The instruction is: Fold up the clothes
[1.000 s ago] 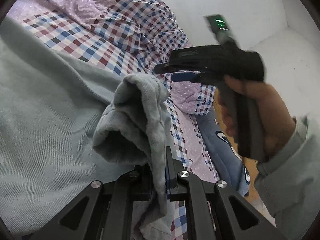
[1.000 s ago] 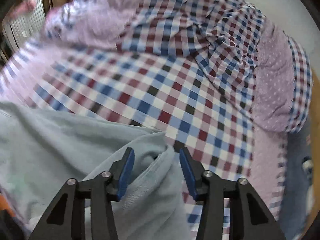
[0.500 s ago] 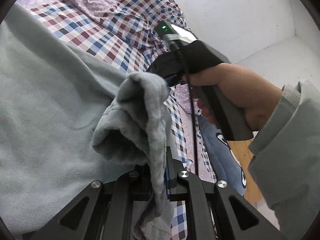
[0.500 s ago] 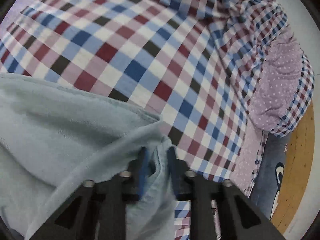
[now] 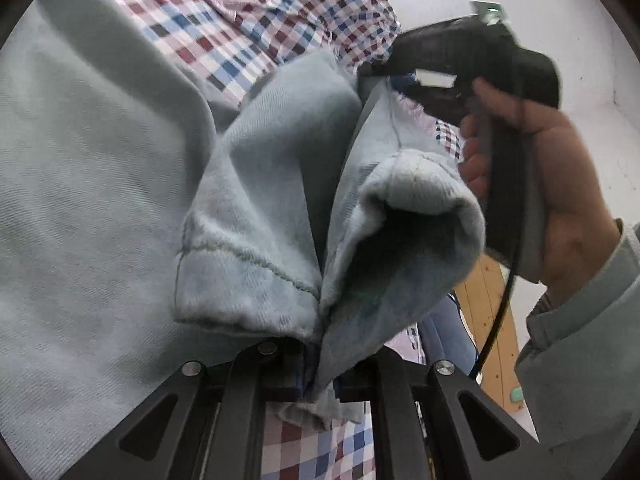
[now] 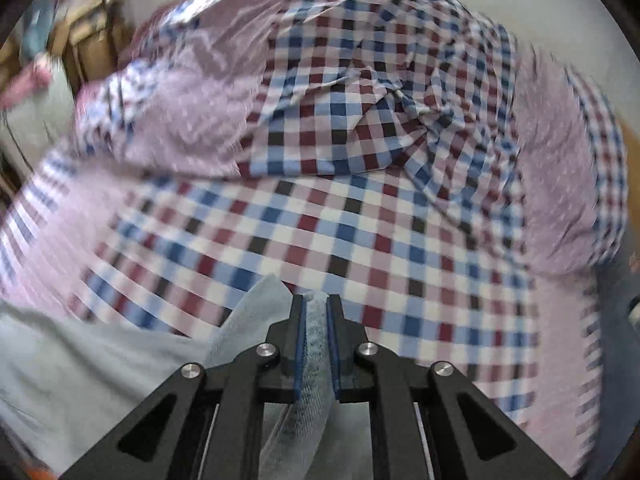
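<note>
Checked bedding in red, blue and white covers the bed [image 5: 224, 46] in the left wrist view, with a white wall behind it. Most of the pale blue garment [image 5: 80, 184] lies spread on the bed. One hemmed end is lifted and bunched, and the left gripper [image 5: 318, 376] has its fingers pressed tight on that end. Beside it a hand [image 5: 552, 184] holds the right gripper [image 5: 380, 76], which touches the same lifted cloth higher up. A wooden floor strip [image 5: 486, 320] shows below.

Bedding fills the right wrist view too, blurry in places, with a crumpled purple dotted quilt [image 6: 180, 120] at the far side. Brown furniture [image 6: 92, 44] stands in the far left corner. The right gripper's fingers [image 6: 300, 336] are nearly closed, with a strip of the pale blue cloth pinched between them. More of the garment lies low on the left.

I think the folding is partway: both grippers hold one lifted end, and the rest lies flat. No neat folded pile shows, so laying this end down and smoothing it looks left to do.
</note>
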Tool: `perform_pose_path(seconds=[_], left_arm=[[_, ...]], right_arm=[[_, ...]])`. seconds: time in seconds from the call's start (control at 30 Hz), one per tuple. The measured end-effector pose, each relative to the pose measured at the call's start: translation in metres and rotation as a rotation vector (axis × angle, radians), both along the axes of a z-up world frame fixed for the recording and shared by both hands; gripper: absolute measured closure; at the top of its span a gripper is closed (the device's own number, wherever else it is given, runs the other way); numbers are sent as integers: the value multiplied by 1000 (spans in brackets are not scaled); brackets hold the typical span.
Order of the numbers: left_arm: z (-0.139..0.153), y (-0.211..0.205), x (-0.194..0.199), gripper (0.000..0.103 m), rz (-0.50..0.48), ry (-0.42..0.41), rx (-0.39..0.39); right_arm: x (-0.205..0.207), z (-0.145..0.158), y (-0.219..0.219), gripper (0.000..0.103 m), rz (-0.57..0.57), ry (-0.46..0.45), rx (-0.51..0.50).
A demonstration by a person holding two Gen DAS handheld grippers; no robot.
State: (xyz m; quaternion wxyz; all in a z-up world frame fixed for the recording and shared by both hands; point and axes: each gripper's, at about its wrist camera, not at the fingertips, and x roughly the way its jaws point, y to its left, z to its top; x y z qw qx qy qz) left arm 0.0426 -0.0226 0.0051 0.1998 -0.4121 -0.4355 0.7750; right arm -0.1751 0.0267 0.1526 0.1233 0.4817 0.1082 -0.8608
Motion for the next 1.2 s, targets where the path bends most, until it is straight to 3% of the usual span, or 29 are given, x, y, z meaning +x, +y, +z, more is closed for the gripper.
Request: perform_pose_path(seconds=[0.17,0.37,0.6,0.67,0.73,0.9,1.03,1.17,1.2], left_arm=[[1,15,0,95,-52,10,-36],[6,31,2,95,-134,37,-23],[13,14,2,95,-117,34,71],[16,6,2,95,-105,37,95],[20,-1,2,95,-92,39,120],[44,-40,9,95,-50,113,192],[51,-101,7,94,63,151,212],[57,-162,5,94,176,188,230],[59,-177,4,94,204,197,235]], right_arm=[[9,11,-5,93,40,31,17],[15,21,-2,93,79,80,42],[27,39,8,92,114,158,60],[48,55,27,83,116,221,11],[75,61,49,43,118,282,-19],[148,43,104,36,133,338,-43],[224,2,138,27,147,376,-154],[260,-38,149,21,96,440,-175],[257,-50,151,20,87,415,-195]])
